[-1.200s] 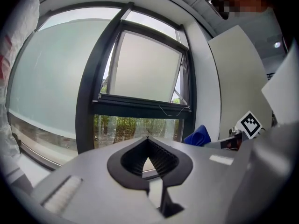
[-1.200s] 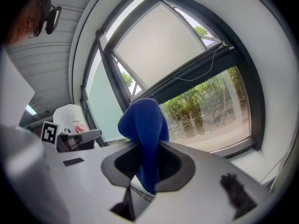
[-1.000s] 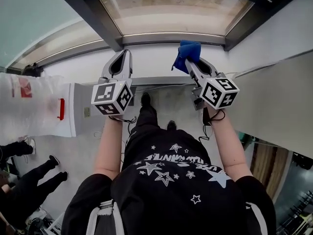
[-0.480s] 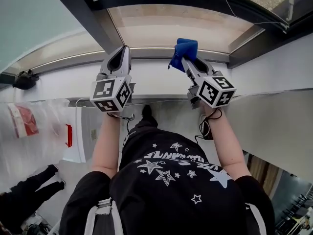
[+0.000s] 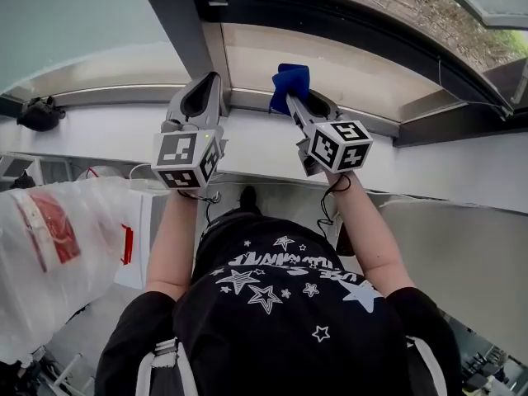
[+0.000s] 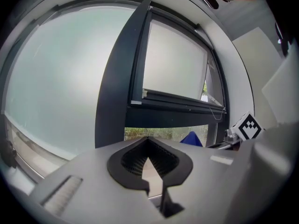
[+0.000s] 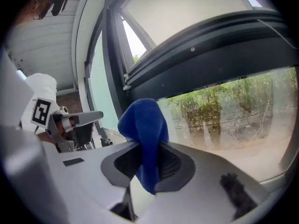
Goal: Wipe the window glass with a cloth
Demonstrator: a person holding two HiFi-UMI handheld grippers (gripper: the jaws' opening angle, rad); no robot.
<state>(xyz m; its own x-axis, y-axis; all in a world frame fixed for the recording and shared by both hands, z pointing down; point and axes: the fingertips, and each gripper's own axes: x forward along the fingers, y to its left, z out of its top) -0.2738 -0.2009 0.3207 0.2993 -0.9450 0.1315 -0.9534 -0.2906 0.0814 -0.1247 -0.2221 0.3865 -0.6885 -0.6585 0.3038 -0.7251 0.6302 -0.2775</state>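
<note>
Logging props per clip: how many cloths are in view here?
1. The blue cloth is clamped between the fingers of the right gripper, held up near the window glass. The left gripper holds none; others may be out of frame.

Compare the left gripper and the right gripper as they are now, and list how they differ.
The right gripper has its jaws shut on a blue cloth; the left gripper has its jaws together on nothing. In the head view the right gripper leans clearly leftward, while the left gripper points nearly straight ahead. Both are grey and raised toward the window.
</note>
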